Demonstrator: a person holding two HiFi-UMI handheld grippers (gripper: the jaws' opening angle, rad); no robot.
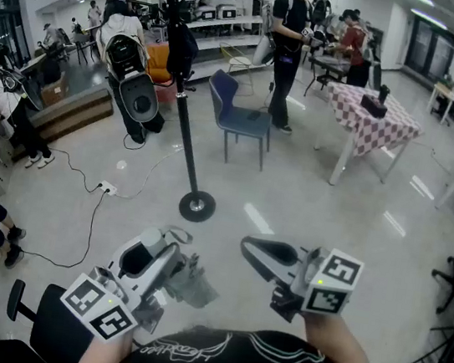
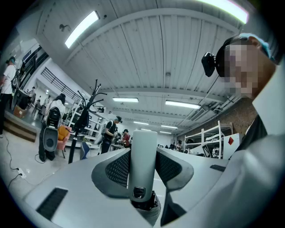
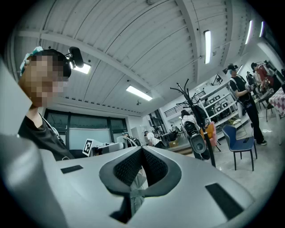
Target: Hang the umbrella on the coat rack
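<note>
The black coat rack [image 1: 185, 132] stands on a round base on the floor ahead; dark items hang at its top. It also shows far off in the left gripper view [image 2: 82, 122] and the right gripper view [image 3: 196, 111]. My left gripper [image 1: 175, 255] is low at the left, shut on the pale grey handle of the folded umbrella [image 2: 144, 151]; the grey umbrella [image 1: 193, 285] sticks out to its right. The handle stands upright between the left gripper's [image 2: 143, 162] pads. My right gripper [image 1: 251, 248] hovers to the right of it, shut [image 3: 141, 153], with nothing seen between its pads.
A blue chair [image 1: 240, 119] stands right of the rack, a table with a checked cloth [image 1: 372, 118] further right. A power strip with cables [image 1: 108, 188] lies left of the base. A white machine [image 1: 134, 69] and several people stand behind. A black office chair [image 1: 46, 318] is near my left.
</note>
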